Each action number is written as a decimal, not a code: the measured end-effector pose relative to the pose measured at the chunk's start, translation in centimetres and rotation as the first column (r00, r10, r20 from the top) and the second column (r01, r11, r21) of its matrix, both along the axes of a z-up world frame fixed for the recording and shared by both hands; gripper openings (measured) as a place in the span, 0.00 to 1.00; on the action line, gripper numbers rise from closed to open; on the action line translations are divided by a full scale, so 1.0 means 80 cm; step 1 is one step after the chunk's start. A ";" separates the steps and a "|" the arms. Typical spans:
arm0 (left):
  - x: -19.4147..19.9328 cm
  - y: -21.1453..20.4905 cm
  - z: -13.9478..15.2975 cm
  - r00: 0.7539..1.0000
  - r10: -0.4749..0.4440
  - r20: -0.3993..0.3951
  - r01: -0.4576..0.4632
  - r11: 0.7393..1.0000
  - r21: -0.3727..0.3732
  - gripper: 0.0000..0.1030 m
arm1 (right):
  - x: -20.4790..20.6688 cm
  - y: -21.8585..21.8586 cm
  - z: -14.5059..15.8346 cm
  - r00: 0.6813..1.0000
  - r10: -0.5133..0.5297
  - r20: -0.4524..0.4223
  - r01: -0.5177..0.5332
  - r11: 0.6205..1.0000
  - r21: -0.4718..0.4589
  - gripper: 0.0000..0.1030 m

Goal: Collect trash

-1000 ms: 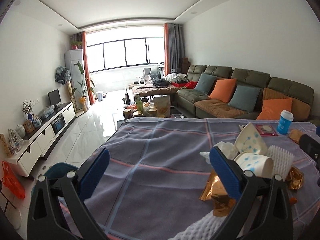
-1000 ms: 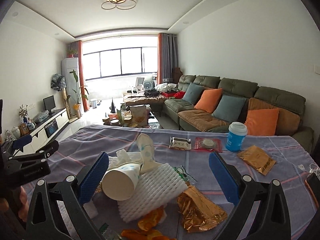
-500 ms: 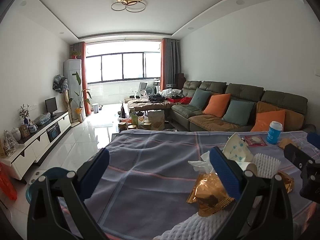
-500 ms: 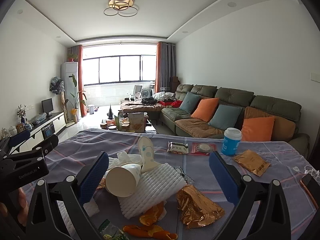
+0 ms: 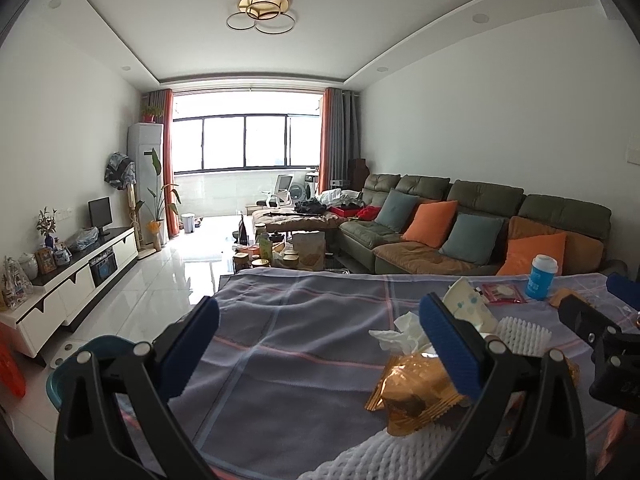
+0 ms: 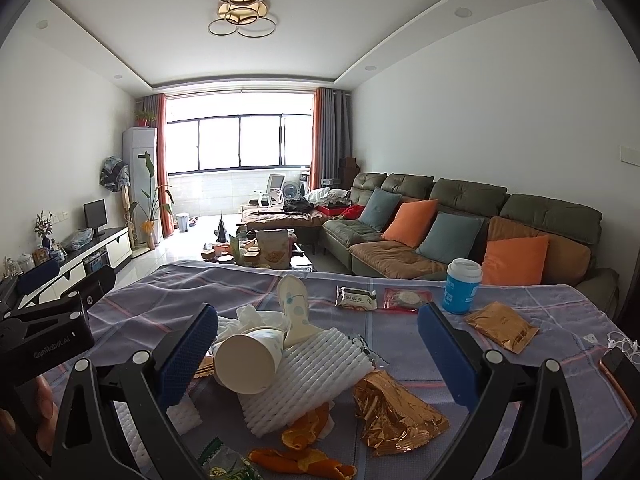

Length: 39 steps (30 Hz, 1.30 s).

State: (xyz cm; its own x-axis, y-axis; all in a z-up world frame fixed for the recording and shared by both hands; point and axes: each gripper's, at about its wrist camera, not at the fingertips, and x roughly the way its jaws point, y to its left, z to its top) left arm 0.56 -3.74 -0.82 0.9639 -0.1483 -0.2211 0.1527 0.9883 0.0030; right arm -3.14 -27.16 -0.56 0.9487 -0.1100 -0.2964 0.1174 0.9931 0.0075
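Trash lies piled on a grey-blue plaid tablecloth (image 6: 400, 364). In the right wrist view a tipped white paper cup (image 6: 250, 360), white foam netting (image 6: 316, 372), crumpled tissue (image 6: 252, 316), a gold foil wrapper (image 6: 392, 412) and orange peel (image 6: 304, 436) sit between the fingers of my open right gripper (image 6: 318, 354). In the left wrist view my left gripper (image 5: 320, 346) is open and holds nothing; a gold wrapper (image 5: 412, 392), tissue (image 5: 400, 334) and foam netting (image 5: 524, 334) lie by its right finger. Each gripper shows at the edge of the other's view.
A blue cup with a white lid (image 6: 462, 286), two small snack packets (image 6: 356, 298), another gold packet (image 6: 500, 326) and a phone (image 6: 620, 376) rest on the cloth farther right. Beyond the table stand a green sofa (image 6: 460, 216) and a TV cabinet (image 5: 72, 276). A teal bin (image 5: 84, 364) sits on the floor at left.
Both wrist views have tilted upward and drawn back slightly, so the trash pile sits lower in the frames. Both grippers stay open and nothing was grasped.
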 end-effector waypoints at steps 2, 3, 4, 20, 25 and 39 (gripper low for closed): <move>-0.001 0.001 0.000 1.000 -0.001 0.003 0.001 1.000 -0.001 0.97 | -0.001 0.000 0.000 1.000 -0.005 0.004 0.005 1.000 -0.001 0.97; -0.001 0.001 0.000 1.000 -0.003 0.004 0.003 1.000 -0.001 0.97 | -0.001 -0.001 0.001 1.000 -0.005 0.003 0.005 1.000 0.001 0.97; -0.002 0.001 0.000 1.000 -0.005 0.005 0.005 1.000 -0.002 0.97 | -0.001 -0.002 0.001 1.000 -0.007 0.005 0.007 1.000 0.002 0.97; -0.005 0.003 -0.002 1.000 -0.007 0.015 0.007 1.000 -0.006 0.97 | -0.009 0.001 -0.001 1.000 -0.014 0.013 0.014 1.000 -0.001 0.97; -0.005 0.003 -0.002 1.000 -0.007 0.015 0.007 1.000 -0.006 0.97 | -0.007 0.001 0.000 1.000 -0.016 0.009 0.016 1.000 0.001 0.97; -0.003 0.004 -0.003 1.000 -0.007 0.013 0.007 1.000 -0.010 0.97 | -0.006 0.002 0.002 1.000 -0.018 0.013 0.018 1.000 0.002 0.97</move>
